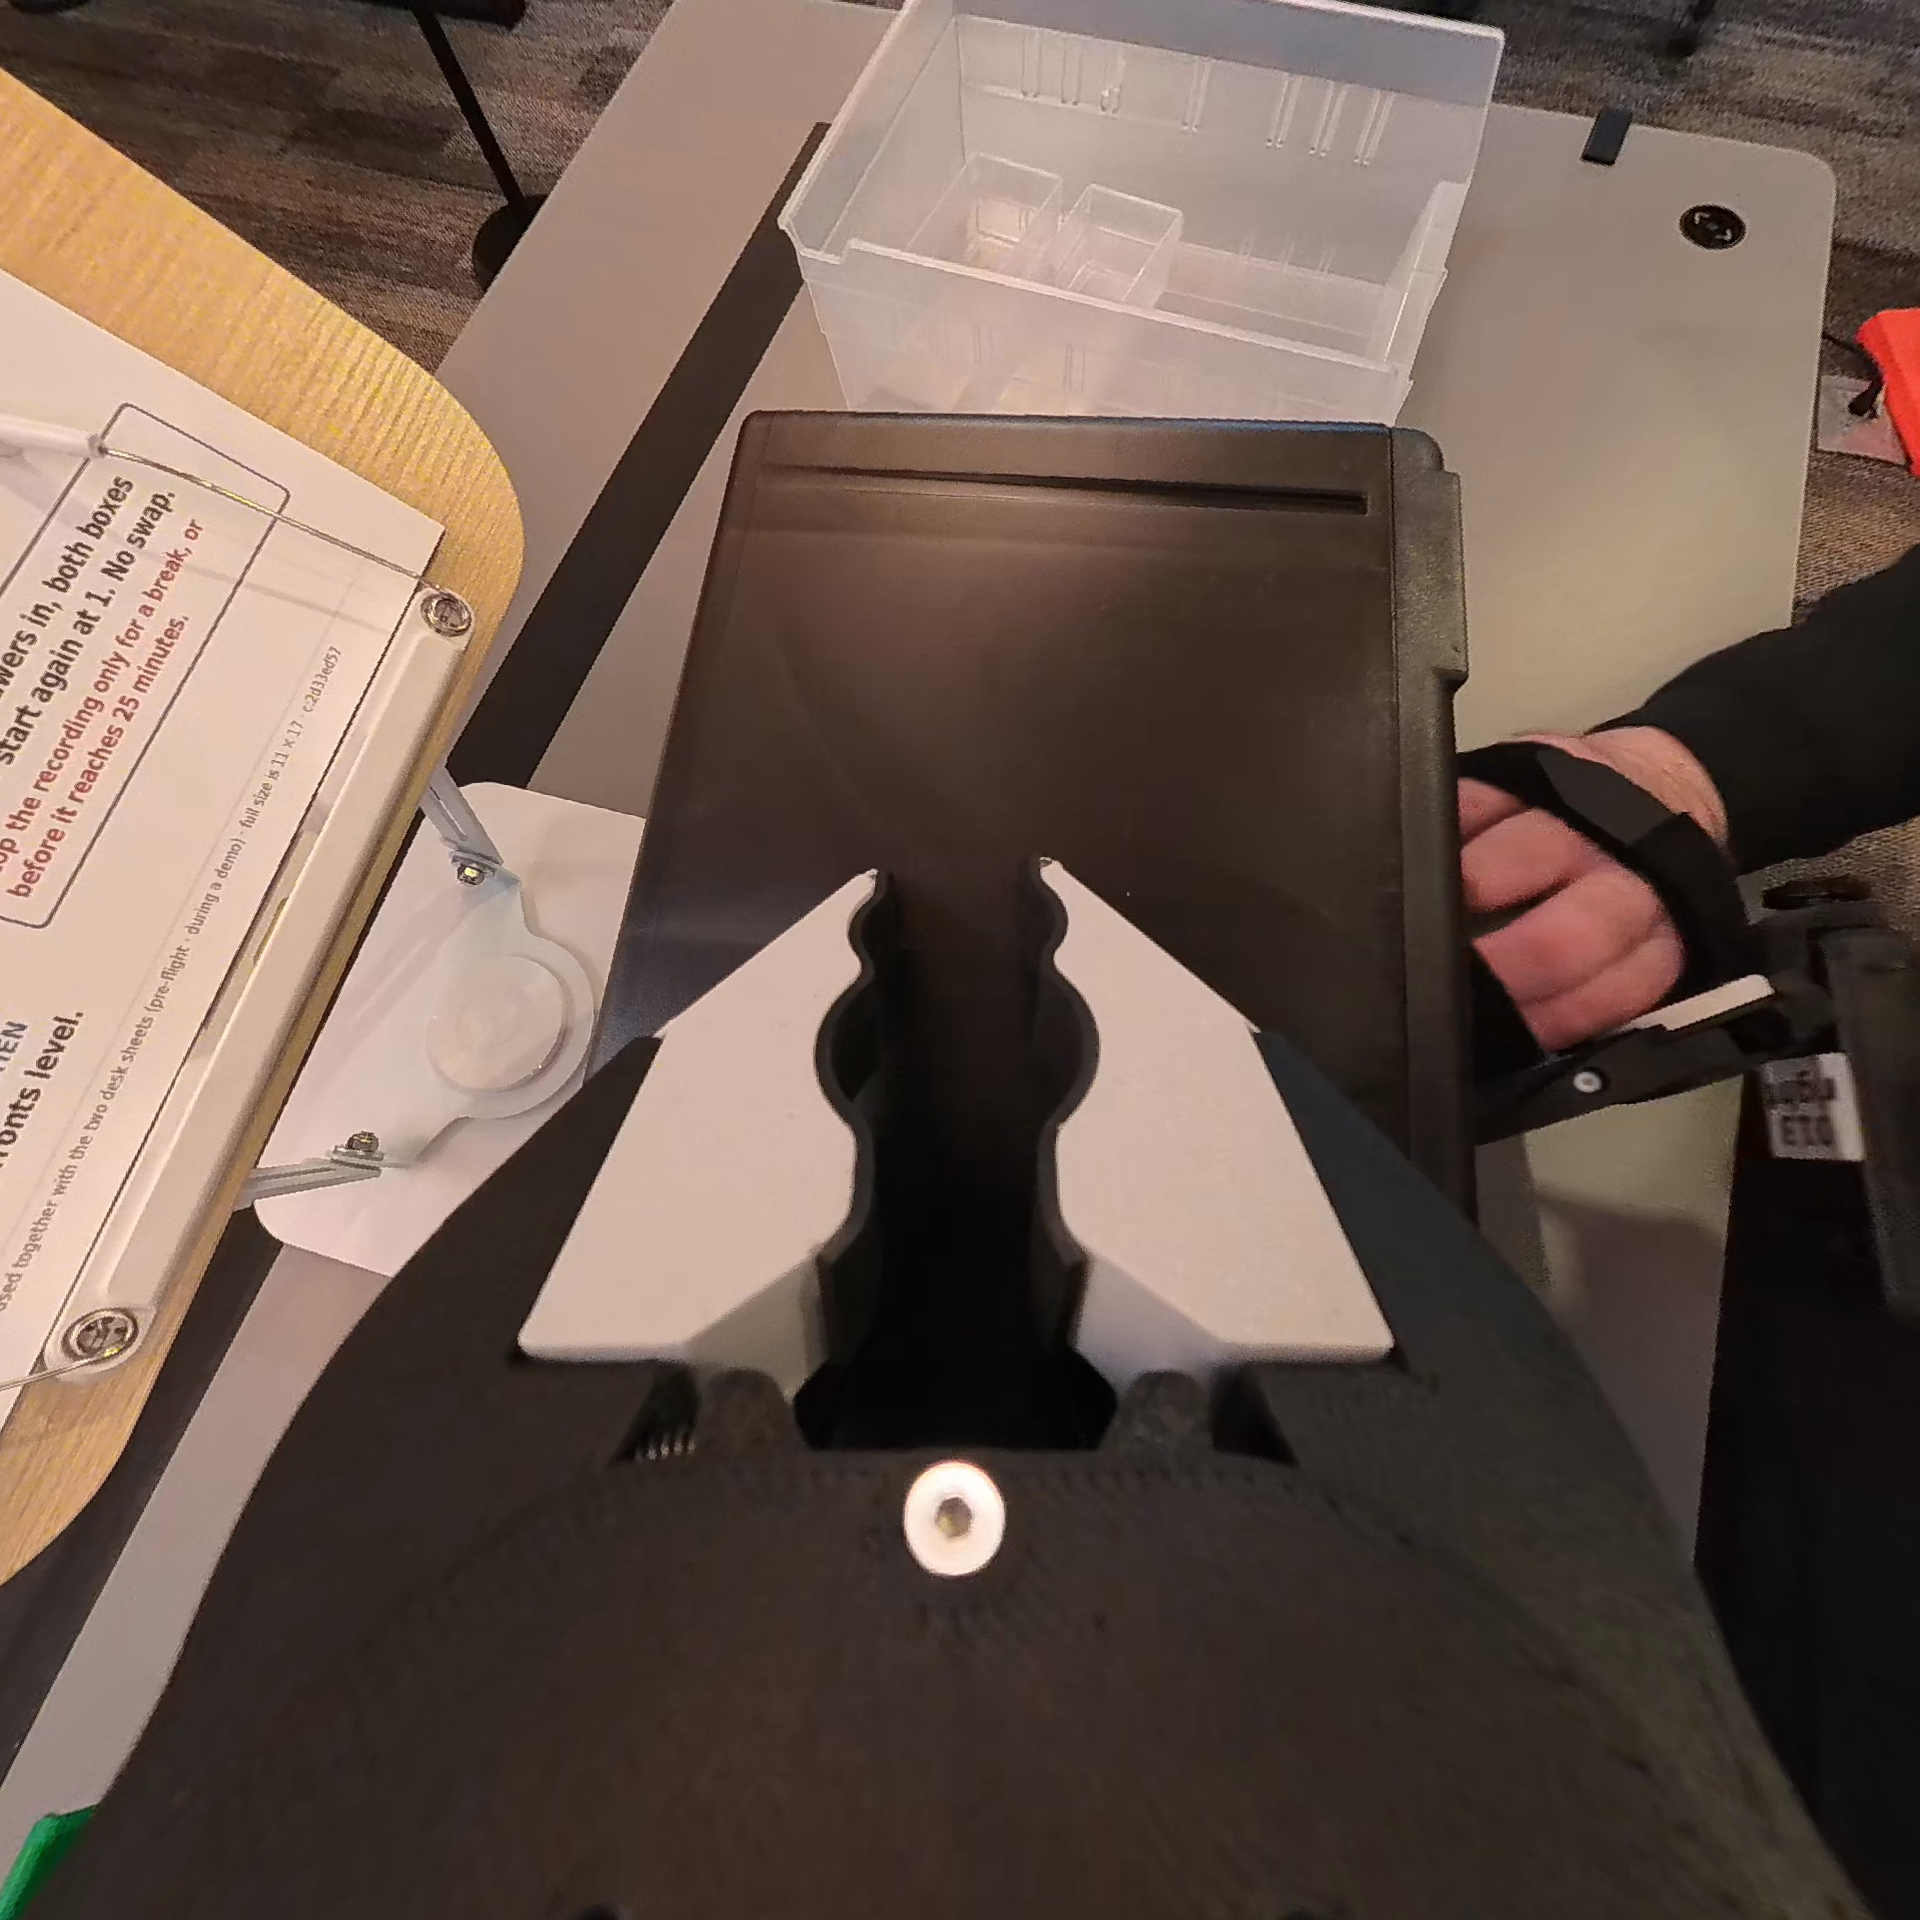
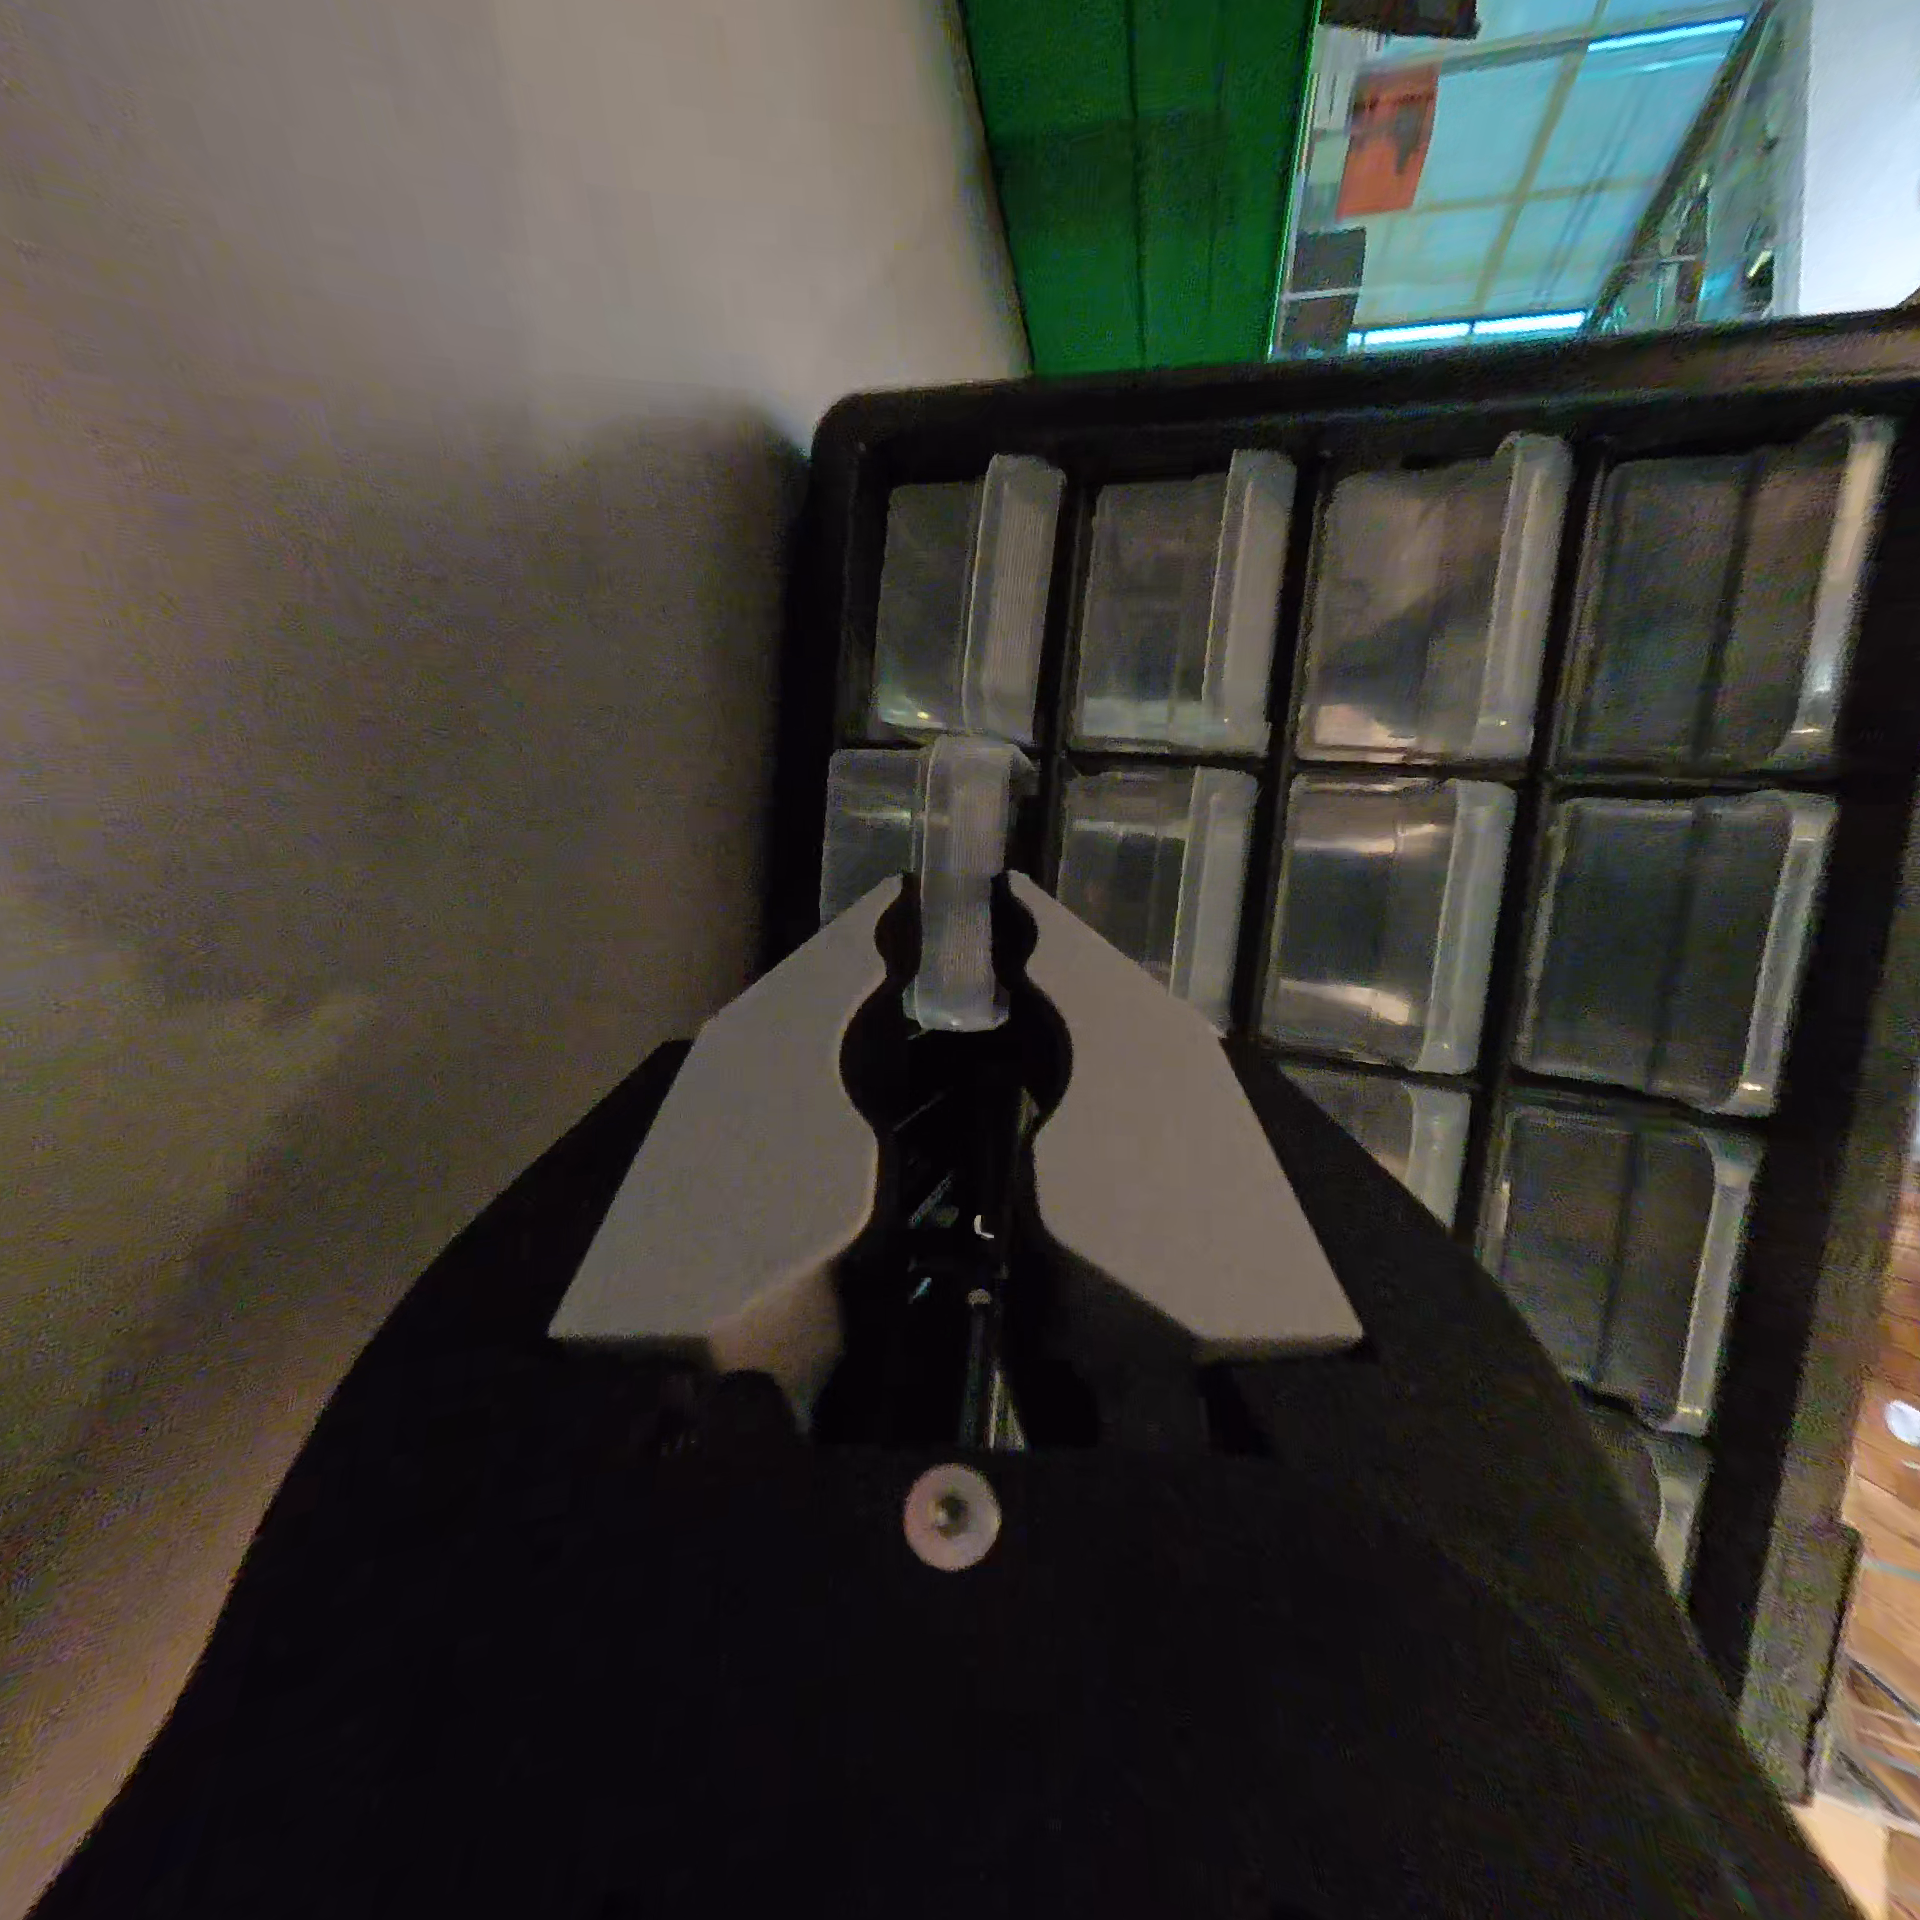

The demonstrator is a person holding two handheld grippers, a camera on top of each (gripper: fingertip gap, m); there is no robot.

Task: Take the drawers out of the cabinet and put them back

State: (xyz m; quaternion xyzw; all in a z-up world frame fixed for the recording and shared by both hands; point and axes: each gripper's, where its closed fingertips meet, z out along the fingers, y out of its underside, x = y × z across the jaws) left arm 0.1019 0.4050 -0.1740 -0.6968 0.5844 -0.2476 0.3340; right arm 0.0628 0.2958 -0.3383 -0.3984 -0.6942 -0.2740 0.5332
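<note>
Right gripper (image 2: 954,914) clamped on a drawer handle (image 2: 961,894)!
Left gripper (image 1: 958,883), jaws apart, steadies the cabinet (image 1: 1039,665); pull straight.

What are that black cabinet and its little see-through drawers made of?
The cabinet looks like moulded black plastic with a dull, slightly grainy finish. The drawers seem to be clear, glossy plastic: the dark inside shows through and their fronts catch highlights.
</note>
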